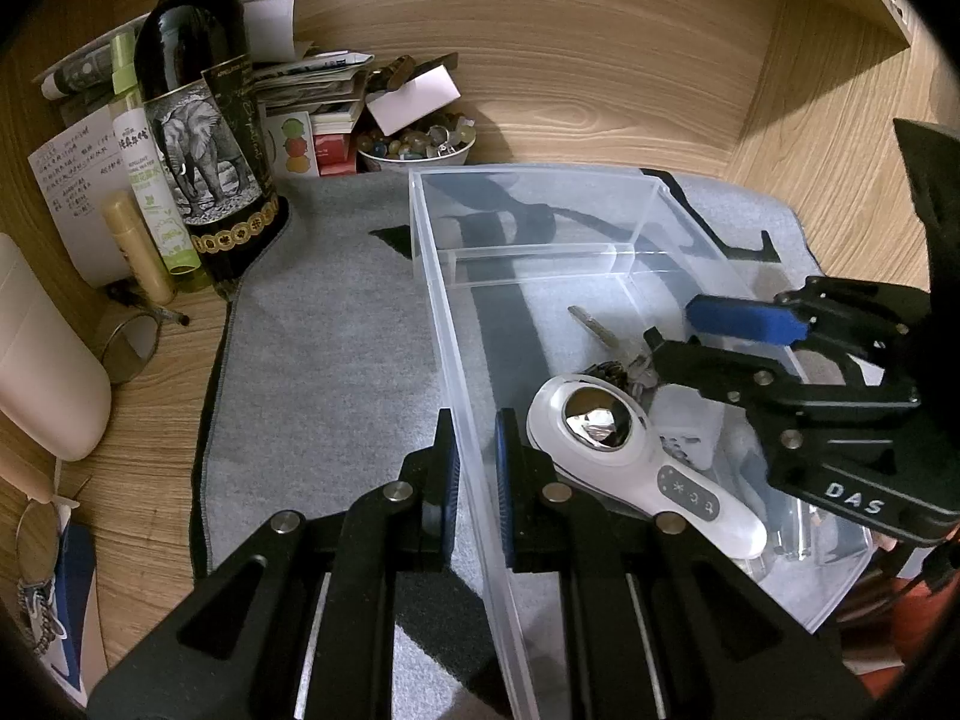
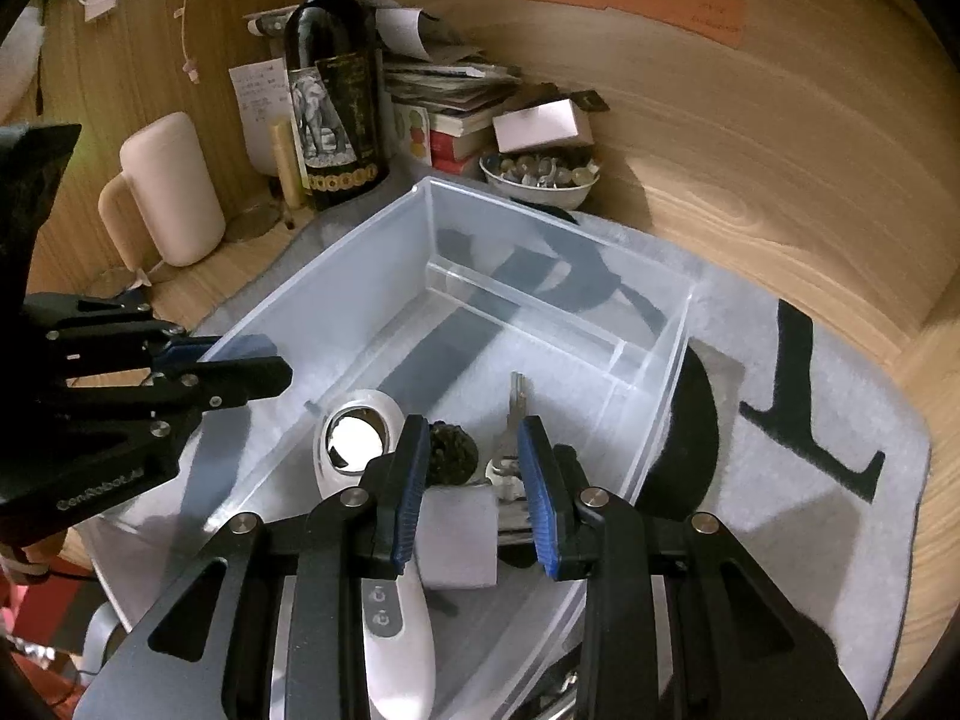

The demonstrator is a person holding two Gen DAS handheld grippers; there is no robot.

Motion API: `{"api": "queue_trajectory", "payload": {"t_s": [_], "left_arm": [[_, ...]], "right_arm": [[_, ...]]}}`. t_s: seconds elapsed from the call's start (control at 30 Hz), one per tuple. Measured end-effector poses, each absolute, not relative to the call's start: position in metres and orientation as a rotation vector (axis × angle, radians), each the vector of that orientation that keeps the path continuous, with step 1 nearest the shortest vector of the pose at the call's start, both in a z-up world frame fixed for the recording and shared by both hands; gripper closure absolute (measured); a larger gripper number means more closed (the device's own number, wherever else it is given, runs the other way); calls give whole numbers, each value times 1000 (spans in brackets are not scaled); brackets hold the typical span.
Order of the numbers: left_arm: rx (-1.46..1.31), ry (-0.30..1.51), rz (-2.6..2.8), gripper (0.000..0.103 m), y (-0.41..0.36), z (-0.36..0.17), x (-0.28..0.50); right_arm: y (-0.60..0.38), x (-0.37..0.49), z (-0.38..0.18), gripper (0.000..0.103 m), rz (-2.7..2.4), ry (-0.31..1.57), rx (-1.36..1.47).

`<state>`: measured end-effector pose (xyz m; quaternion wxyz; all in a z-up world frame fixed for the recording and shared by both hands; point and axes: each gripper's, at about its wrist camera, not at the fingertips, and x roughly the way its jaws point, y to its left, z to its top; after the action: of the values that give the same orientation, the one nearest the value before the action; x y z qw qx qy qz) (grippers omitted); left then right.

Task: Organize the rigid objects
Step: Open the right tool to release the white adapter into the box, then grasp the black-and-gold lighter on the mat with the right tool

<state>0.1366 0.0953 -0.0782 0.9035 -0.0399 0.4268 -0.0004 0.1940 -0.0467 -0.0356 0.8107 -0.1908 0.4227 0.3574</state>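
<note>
A clear plastic bin (image 1: 456, 324) (image 2: 336, 276) stands on a grey mat. Inside lie a white handheld device with a chrome head (image 1: 606, 438) (image 2: 360, 438), a set of keys (image 1: 600, 330) (image 2: 516, 420), a dark round thing (image 2: 450, 450) and a pale grey block (image 2: 459, 534). My left gripper (image 1: 477, 468) straddles the bin's left wall with its jaws close on either side of it. My right gripper (image 2: 474, 474) (image 1: 696, 330) is open above the bin, over the grey block, holding nothing.
A dark wine bottle (image 1: 198, 120) (image 2: 336, 96), a spray bottle (image 1: 144, 168), a pink mug (image 2: 168, 186), stacked papers and books (image 1: 318, 90) and a bowl of small stones (image 1: 414, 144) (image 2: 540, 177) crowd the back left. Wooden walls close in behind and at the right.
</note>
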Motion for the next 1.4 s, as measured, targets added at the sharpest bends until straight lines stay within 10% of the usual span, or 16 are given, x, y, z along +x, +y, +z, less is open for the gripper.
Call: {"api": "queue_trajectory", "payload": {"t_s": [0.43,1.4], "left_arm": [[-84,882,-1,93,95,-78,136],[-85,881,-1,93,96,-78,136]], "right_arm": [[-69,188,-1,53,720,799,-366],[-166,149,-63,52,541,1033,-336]]}}
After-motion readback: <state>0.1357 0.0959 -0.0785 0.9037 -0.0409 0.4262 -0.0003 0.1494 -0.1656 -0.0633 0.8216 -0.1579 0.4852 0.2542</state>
